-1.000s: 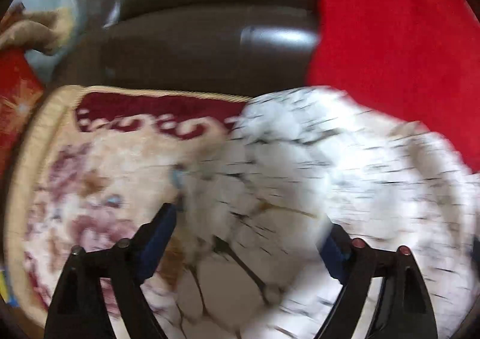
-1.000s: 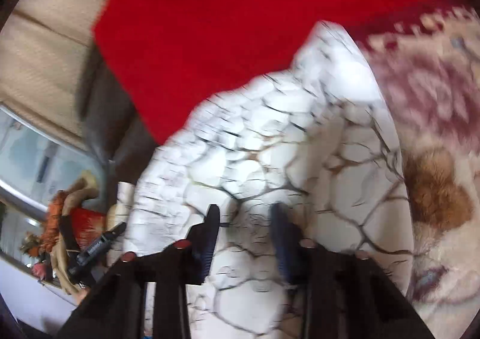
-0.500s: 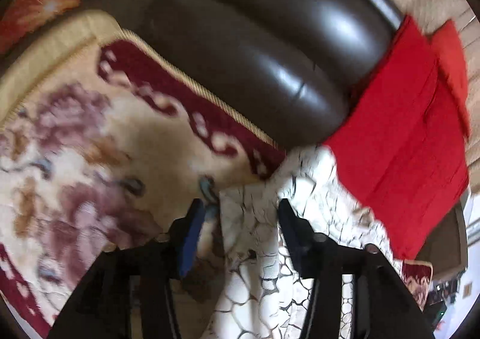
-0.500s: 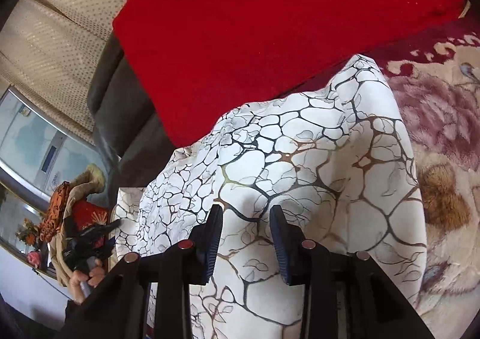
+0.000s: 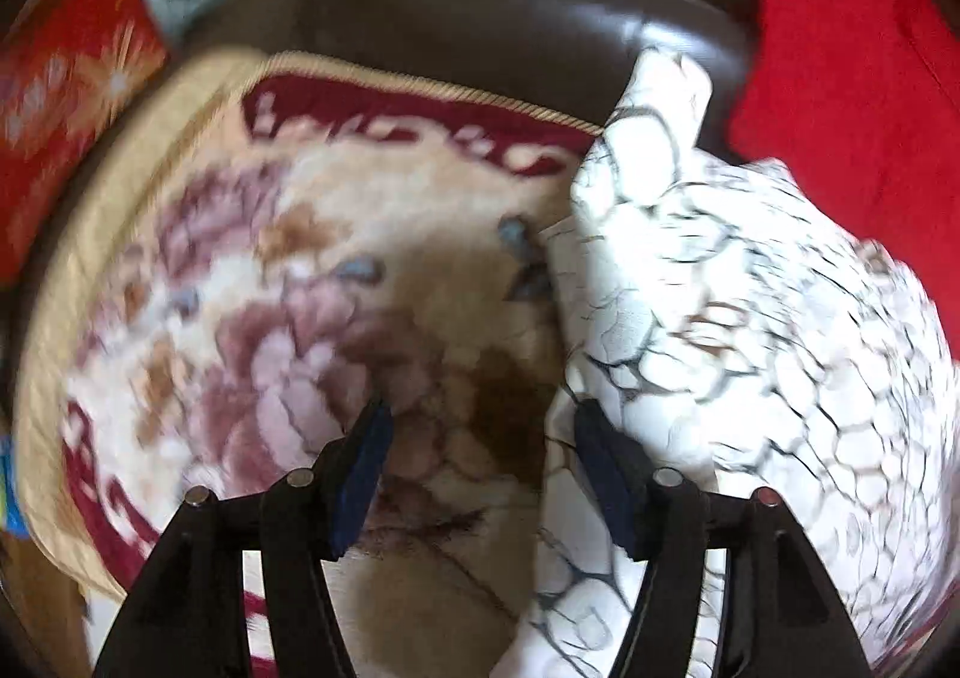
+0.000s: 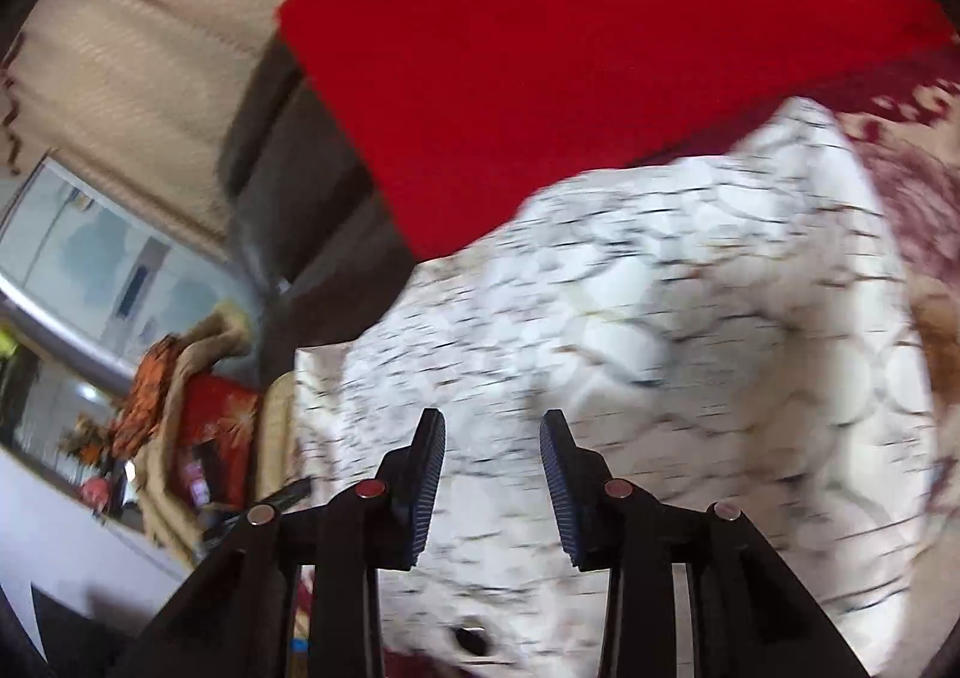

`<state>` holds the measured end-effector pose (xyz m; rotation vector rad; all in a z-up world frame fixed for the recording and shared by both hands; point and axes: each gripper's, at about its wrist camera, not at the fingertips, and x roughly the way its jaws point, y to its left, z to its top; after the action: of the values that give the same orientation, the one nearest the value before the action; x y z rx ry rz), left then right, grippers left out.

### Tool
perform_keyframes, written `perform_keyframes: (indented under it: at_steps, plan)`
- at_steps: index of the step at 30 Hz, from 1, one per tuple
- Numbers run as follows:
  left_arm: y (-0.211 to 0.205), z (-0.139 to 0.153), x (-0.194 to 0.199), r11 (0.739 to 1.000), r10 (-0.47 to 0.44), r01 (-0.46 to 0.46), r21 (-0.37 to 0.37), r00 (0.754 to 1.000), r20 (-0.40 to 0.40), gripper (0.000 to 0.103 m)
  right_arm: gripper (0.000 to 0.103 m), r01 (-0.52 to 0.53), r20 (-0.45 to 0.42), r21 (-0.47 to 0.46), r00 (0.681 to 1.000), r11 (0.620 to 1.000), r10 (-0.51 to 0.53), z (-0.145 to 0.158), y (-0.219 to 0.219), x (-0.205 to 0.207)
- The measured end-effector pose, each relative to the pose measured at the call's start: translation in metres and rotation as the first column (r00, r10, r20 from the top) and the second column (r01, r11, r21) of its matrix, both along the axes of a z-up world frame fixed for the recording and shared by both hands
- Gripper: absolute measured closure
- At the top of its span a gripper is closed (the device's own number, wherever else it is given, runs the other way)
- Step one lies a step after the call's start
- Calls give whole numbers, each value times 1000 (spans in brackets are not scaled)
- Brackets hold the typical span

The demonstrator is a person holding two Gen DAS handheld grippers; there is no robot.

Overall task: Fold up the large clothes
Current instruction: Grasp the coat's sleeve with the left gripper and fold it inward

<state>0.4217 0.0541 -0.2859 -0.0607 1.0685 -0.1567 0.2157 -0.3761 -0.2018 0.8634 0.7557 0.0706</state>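
A white garment with a dark crackle pattern point(image 5: 720, 318) lies bunched on a floral rug, right of centre in the left wrist view. It fills the middle of the right wrist view point(image 6: 660, 318), blurred. My left gripper point(image 5: 480, 426) is open above the rug at the garment's left edge, its right finger point(image 5: 606, 474) against the cloth. My right gripper point(image 6: 492, 438) is open above the garment with nothing between its fingers.
A floral cream and maroon rug point(image 5: 270, 288) covers the seat. A dark brown leather sofa back point(image 5: 510, 6) stands behind. A red cloth point(image 6: 570, 48) lies beyond the garment, also in the left wrist view point(image 5: 852, 78). A side table with clutter point(image 6: 150, 438) sits left.
My left gripper has swung left and opened wider, now over bare rug beside the garment. My right gripper has opened wider and shifted over the cloth. Both views are blurred by motion.
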Motion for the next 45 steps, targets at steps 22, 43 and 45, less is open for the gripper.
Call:
perform_keyframes:
  at_steps: [22, 43, 45]
  plan:
    - [-51, 15, -60, 987, -120, 100, 127, 979, 166, 19, 43, 234, 36, -36, 972, 972, -233, -18, -46, -49]
    - [-50, -17, 1, 990, 67, -62, -130, 997, 38, 13, 49, 331, -153, -154, 923, 931, -353, -45, -99, 3]
    - [-50, -5, -4, 994, 74, -66, -87, 992, 99, 13, 49, 338, -91, -167, 930, 926, -356, -34, -93, 0]
